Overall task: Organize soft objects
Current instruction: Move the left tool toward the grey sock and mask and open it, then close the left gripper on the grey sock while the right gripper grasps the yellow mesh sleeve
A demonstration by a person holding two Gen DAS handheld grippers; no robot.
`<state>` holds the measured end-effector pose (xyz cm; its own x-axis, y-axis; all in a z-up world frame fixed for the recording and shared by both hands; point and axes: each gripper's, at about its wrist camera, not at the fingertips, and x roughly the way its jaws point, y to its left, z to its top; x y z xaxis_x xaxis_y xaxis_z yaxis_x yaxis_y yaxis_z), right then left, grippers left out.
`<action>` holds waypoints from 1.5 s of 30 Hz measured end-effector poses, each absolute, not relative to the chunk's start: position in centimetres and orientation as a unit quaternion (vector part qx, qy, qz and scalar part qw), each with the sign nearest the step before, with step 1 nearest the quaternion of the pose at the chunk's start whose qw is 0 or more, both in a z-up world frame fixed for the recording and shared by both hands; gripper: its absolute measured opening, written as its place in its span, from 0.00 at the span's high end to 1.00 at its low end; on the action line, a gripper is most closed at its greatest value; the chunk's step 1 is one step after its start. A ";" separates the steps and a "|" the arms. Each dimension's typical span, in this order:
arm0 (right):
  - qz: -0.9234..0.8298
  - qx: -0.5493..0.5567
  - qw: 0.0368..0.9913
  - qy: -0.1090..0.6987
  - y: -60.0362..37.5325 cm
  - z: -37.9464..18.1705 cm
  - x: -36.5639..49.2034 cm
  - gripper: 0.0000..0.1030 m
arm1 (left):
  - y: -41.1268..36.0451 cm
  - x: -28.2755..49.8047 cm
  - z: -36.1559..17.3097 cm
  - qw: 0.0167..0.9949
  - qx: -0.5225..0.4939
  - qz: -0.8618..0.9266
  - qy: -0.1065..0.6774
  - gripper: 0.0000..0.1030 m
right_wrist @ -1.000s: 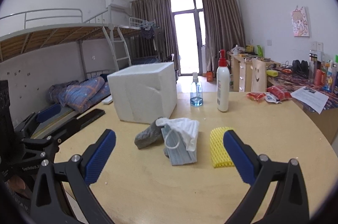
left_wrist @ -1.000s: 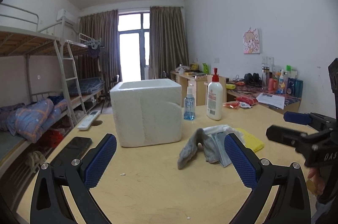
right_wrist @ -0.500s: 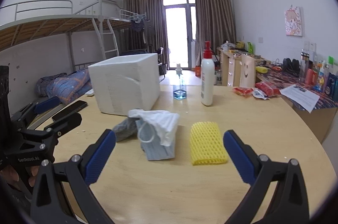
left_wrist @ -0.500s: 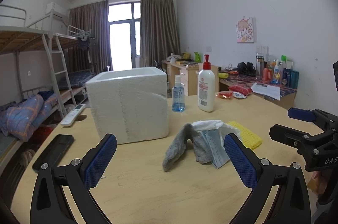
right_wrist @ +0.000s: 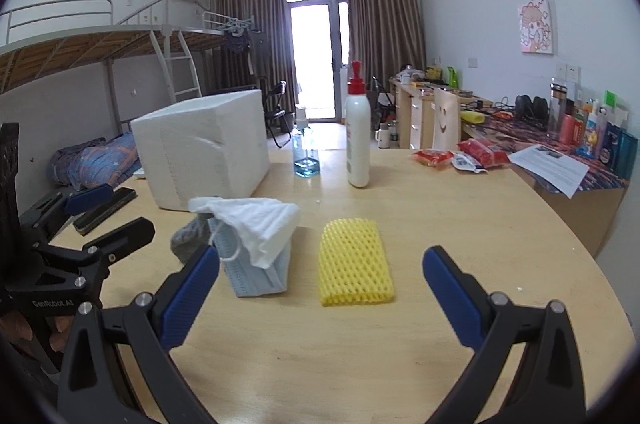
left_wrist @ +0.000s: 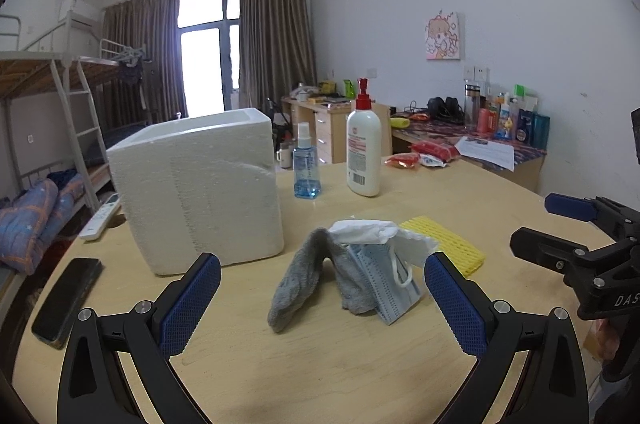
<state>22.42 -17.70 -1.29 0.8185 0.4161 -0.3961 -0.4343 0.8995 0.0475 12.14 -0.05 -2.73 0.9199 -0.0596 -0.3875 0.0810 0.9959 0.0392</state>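
A heap of soft things lies mid-table: a grey sock (left_wrist: 298,280), a blue face mask (left_wrist: 386,282) and a white cloth (left_wrist: 372,232) draped on top. Beside it lies a yellow foam net sleeve (right_wrist: 354,270). A white foam box (left_wrist: 200,183) stands open-topped behind the heap. My left gripper (left_wrist: 318,300) is open, its blue pads either side of the sock and mask, a little short of them. My right gripper (right_wrist: 320,298) is open, just short of the yellow sleeve (left_wrist: 444,244). The mask (right_wrist: 256,274) and cloth (right_wrist: 260,224) lie at its left pad.
A lotion pump bottle (left_wrist: 363,151) and a blue spray bottle (left_wrist: 306,163) stand behind the heap. A black phone (left_wrist: 66,294) and a remote (left_wrist: 100,216) lie at the table's left edge. Red snack packets (right_wrist: 456,155) and a paper sheet (right_wrist: 550,169) sit far right.
Both grippers have moved forward and lower toward the table. The heap and the yellow sleeve now appear larger and nearer. Nothing was grasped.
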 end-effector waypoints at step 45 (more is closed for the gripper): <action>0.189 -0.017 0.924 0.331 -16.8 -5.0 29.5 0.24 | 2.5 20.3 -7.1 0.927 0.023 -0.049 0.371 0.45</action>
